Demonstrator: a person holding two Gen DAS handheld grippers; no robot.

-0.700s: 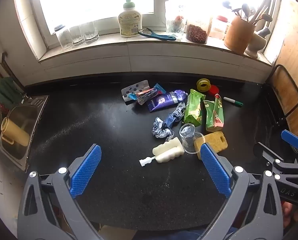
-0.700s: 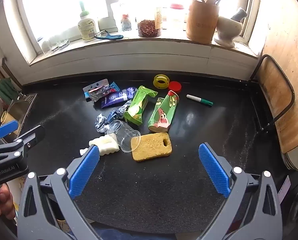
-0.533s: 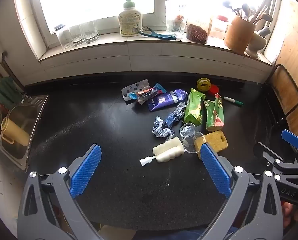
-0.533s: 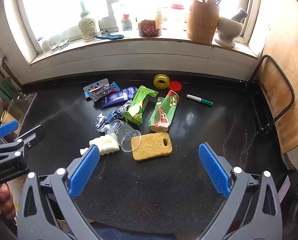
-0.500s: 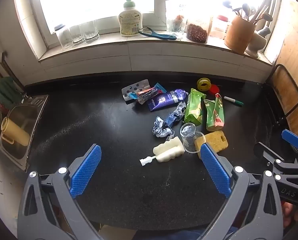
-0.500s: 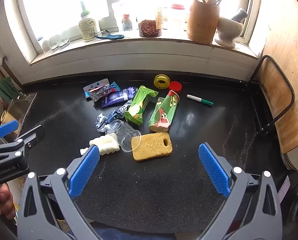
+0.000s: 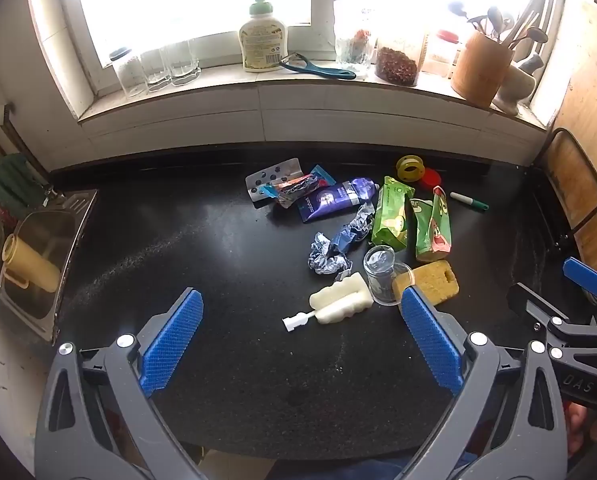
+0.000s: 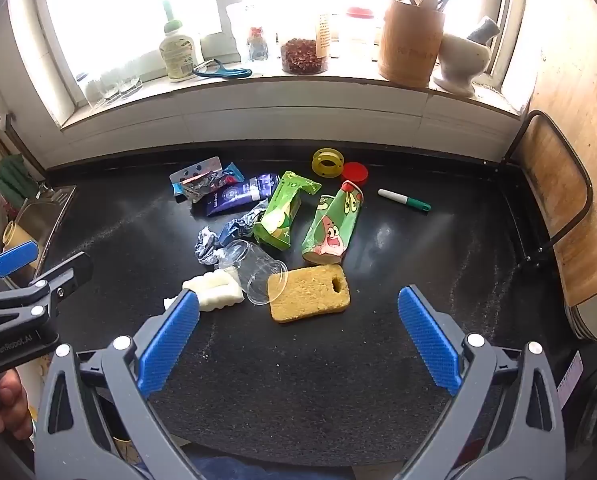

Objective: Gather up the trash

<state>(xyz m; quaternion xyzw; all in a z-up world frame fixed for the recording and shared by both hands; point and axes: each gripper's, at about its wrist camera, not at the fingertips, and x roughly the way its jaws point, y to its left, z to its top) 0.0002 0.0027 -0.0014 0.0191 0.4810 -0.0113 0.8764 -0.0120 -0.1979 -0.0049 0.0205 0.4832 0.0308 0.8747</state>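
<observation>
A black tabletop (image 7: 202, 240) under a bright kitchen window. Both sets of jaws gape wide and hold nothing: left gripper (image 7: 298, 344) and right gripper (image 8: 298, 340) hover short of the litter, probably to choose a first piece. Ahead lie a sponge (image 8: 310, 293), tipped glass (image 8: 258, 272), foil (image 7: 326, 258), cartons (image 8: 330, 228) and wrappers (image 7: 294, 190). A sink (image 7: 38, 256) sits far left.

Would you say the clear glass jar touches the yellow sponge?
Touching: in the right wrist view, the clear glass jar's rim overlaps and rests against the yellow sponge's left edge.
</observation>
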